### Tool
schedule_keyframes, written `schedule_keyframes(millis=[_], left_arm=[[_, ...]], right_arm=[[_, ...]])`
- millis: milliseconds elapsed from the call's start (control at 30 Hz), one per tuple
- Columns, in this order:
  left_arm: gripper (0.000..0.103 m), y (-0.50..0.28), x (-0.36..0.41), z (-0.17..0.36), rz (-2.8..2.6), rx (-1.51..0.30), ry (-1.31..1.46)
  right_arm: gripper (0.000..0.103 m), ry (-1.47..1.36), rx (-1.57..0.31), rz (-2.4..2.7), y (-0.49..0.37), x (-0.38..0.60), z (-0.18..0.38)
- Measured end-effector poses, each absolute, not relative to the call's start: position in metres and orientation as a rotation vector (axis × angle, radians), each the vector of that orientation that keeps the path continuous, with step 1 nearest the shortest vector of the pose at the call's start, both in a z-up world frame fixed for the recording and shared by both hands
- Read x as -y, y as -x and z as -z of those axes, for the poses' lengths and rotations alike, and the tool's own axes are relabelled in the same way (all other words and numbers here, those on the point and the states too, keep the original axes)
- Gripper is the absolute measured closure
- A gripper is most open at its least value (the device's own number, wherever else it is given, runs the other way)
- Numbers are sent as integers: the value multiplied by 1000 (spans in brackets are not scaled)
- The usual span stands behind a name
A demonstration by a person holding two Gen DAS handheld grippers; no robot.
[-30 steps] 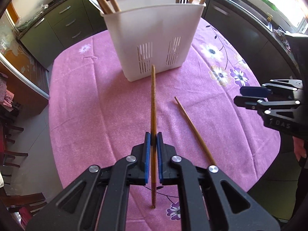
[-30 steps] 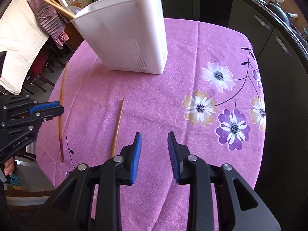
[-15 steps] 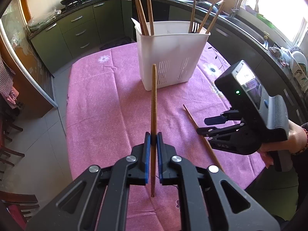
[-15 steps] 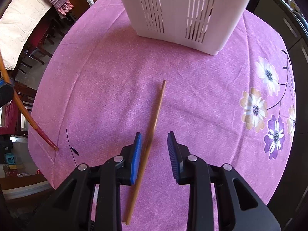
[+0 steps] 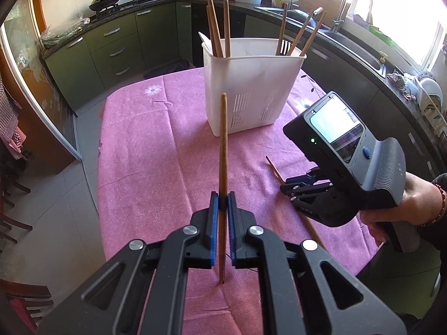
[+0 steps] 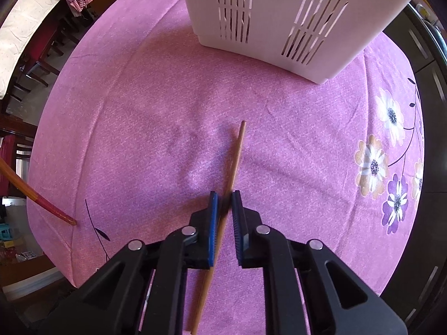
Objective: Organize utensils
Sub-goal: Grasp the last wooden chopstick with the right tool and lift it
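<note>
The pink tablecloth (image 6: 145, 128) fills the right wrist view, and the white utensil holder (image 6: 279, 14) stands on it at about twelve to one o'clock from the right gripper (image 6: 224, 203), well apart. That gripper points straight down at the cloth, and its jaws have just been closing: the blue pads now pinch the chopstick on the table (image 6: 236, 156), which lies flat on the cloth. Its long axis runs from about seven o'clock, under the gripper body, to about one o'clock, its free tip aimed toward the holder. The grip sits near the stick's middle, so a straight lift should bring it up about level. In the left wrist view the left gripper (image 5: 222, 203) is clamped fully on the second chopstick (image 5: 223, 150), held clear of the table with its long axis at twelve o'clock, in line with the holder (image 5: 251, 83), where other utensils already stand. The left looks the nearer to dropping its stick in.
</note>
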State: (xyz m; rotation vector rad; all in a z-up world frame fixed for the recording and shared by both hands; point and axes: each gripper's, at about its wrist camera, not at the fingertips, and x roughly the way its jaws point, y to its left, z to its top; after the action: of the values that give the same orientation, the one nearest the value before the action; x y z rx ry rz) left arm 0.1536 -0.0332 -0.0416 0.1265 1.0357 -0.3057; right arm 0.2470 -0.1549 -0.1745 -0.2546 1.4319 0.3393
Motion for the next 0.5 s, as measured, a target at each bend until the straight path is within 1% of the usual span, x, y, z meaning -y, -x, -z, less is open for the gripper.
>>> schedule_keyframes(millis=[100,267,500], left_arm=[[96,-153,33,41,306,-1036,-128],[96,-153,32,40,306,-1034,-128],[96,-151,38,30,315,-1016,-139]], right_arm=[[97,238,-1422,-344,-250,156,175],[97,197,-1375,-366,-247,161,164],[97,123,-1165,-397,-222,198,83]])
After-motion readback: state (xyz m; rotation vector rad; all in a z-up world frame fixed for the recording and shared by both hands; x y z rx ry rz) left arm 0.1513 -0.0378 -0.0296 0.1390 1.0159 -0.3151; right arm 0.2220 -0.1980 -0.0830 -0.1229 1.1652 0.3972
